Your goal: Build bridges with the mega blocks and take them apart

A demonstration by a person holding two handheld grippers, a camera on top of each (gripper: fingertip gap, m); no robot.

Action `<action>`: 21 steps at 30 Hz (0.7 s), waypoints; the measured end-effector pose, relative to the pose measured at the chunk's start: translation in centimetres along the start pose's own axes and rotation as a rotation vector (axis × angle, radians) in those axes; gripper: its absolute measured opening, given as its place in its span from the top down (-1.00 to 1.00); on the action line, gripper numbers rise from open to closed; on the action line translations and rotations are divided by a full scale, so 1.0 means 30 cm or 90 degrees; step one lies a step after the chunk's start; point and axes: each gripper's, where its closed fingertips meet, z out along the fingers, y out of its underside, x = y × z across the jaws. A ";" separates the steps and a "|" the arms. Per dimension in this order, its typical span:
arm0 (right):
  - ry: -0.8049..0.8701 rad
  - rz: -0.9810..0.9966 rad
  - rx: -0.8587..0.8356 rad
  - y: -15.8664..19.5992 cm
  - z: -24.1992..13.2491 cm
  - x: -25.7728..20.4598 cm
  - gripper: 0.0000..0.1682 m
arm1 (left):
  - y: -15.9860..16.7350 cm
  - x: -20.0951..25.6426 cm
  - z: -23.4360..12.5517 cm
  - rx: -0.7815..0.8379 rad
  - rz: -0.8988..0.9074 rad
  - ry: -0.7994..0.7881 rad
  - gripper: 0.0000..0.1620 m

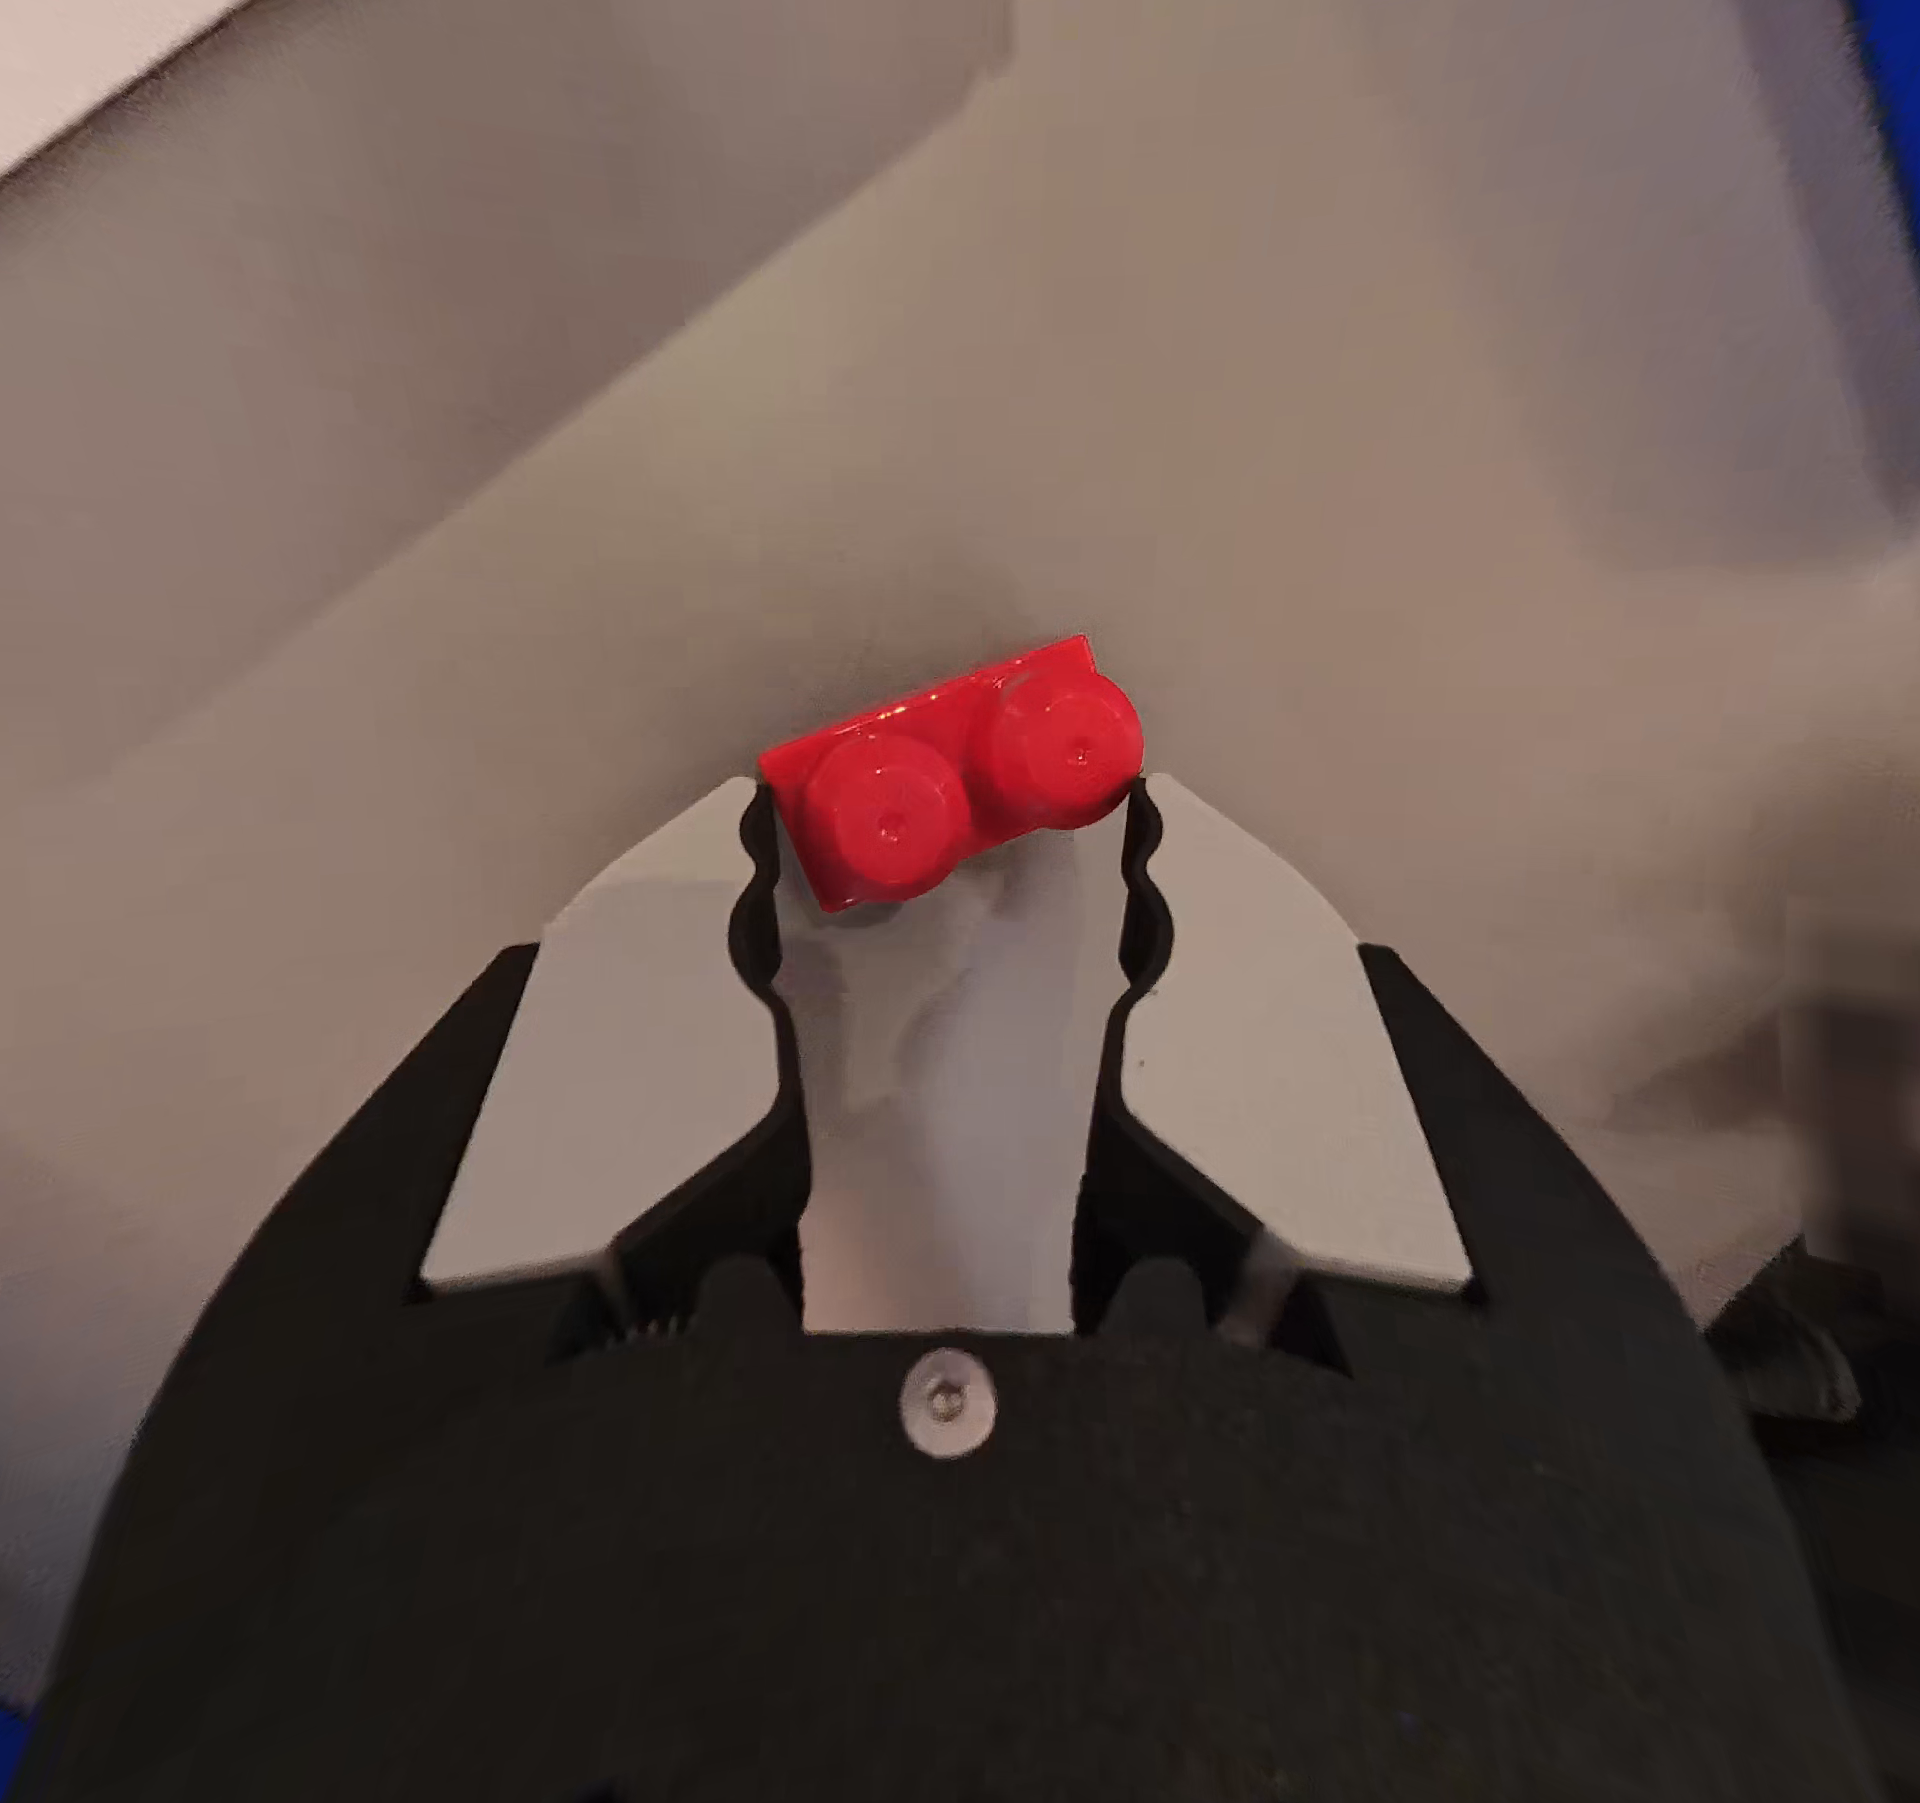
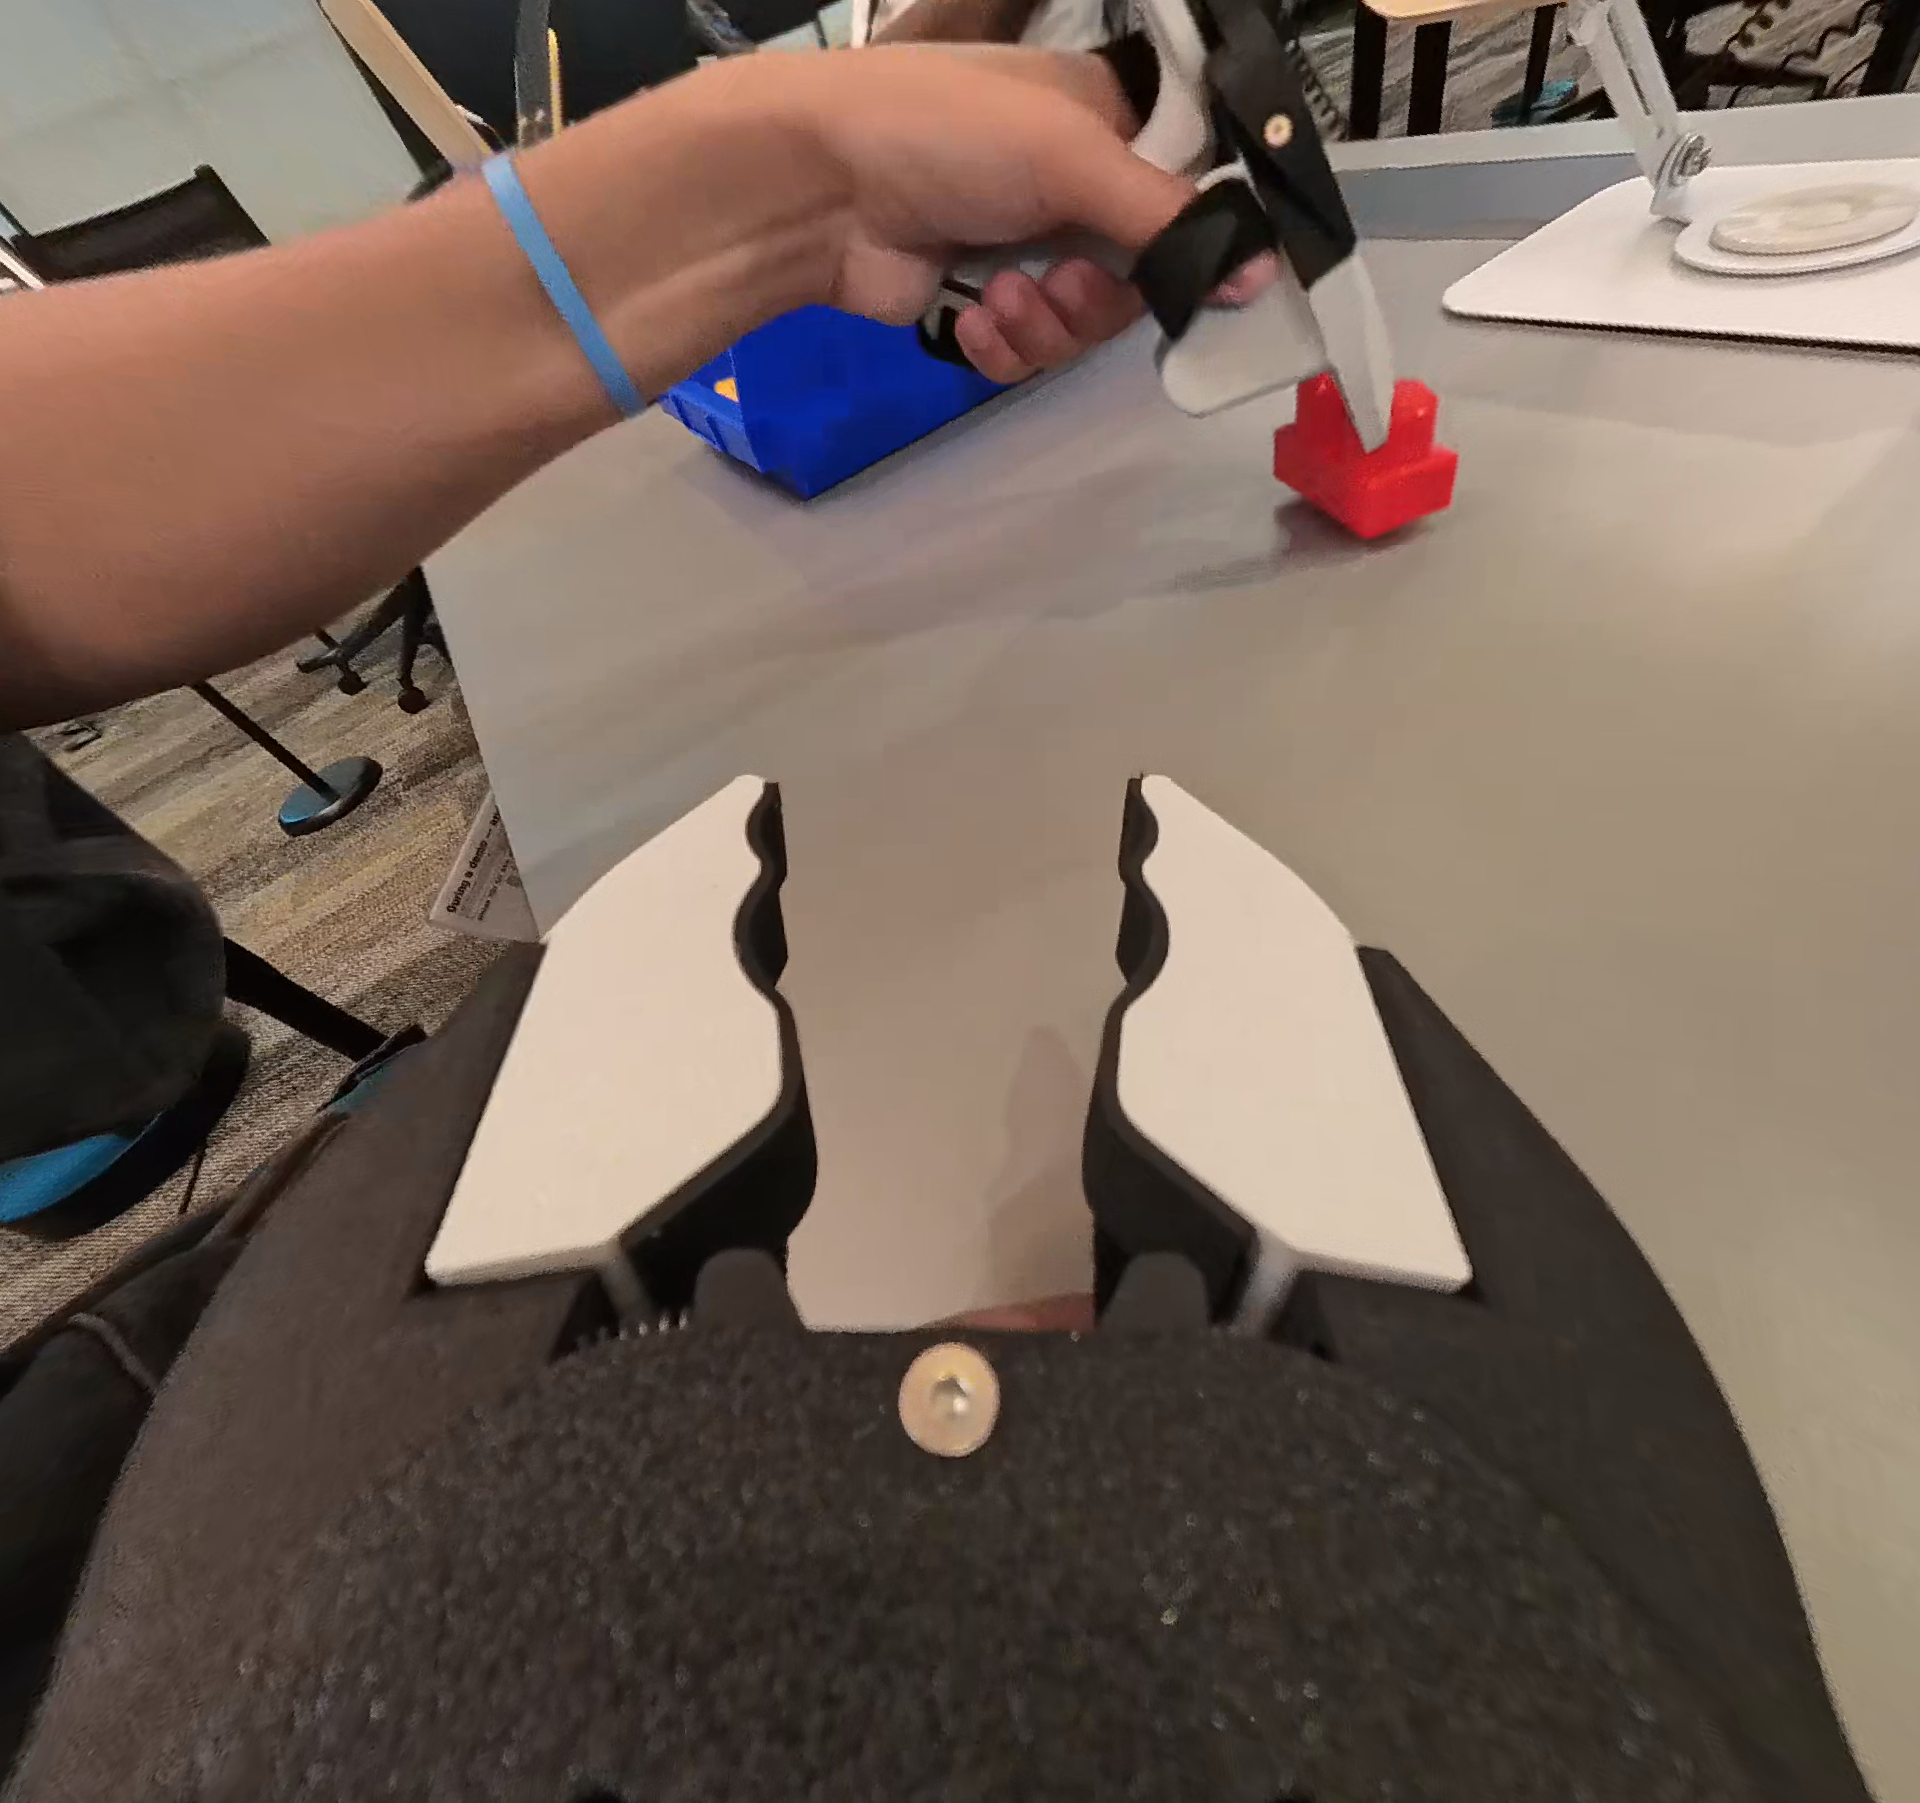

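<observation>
A red two-stud mega block [image 1: 951, 777] stands studs-up on the grey table [image 1: 1299, 382]. My left gripper [image 1: 951, 785] points down over it, open, with one fingertip at each end of the block. I cannot tell whether the tips press on it. In the right wrist view the same block [image 2: 1366, 480] sits on the table at the far right, with the left gripper [image 2: 1320, 392] straddling it from above, held by a hand. My right gripper [image 2: 951, 787] is open and empty, low over bare table near the front.
A blue bin [image 2: 831, 392] stands at the table's far left, behind the hand and forearm [image 2: 436, 382]. A white stand on a flat base [image 2: 1714, 267] sits at the far right. The table's left edge [image 2: 457, 673] drops to carpet with chair legs.
</observation>
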 end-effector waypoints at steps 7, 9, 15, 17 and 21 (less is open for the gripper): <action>-0.012 0.016 0.001 0.007 -0.009 0.005 0.27 | 0.000 -0.001 0.031 0.001 0.026 -0.027 -0.14; -0.008 0.014 0.004 0.004 -0.015 0.012 0.27 | 0.023 0.009 -0.021 0.041 0.030 -0.043 -0.12; 0.003 0.002 -0.001 0.007 -0.021 0.026 0.26 | 0.324 0.141 -0.362 0.367 -0.013 -0.065 -0.13; 0.002 0.003 -0.006 0.011 -0.018 0.026 0.26 | 0.518 0.122 -0.439 0.448 -0.060 -0.116 -0.15; -0.004 0.008 -0.010 0.011 -0.004 0.027 0.27 | 0.892 0.064 -0.458 0.434 -0.151 -0.147 -0.17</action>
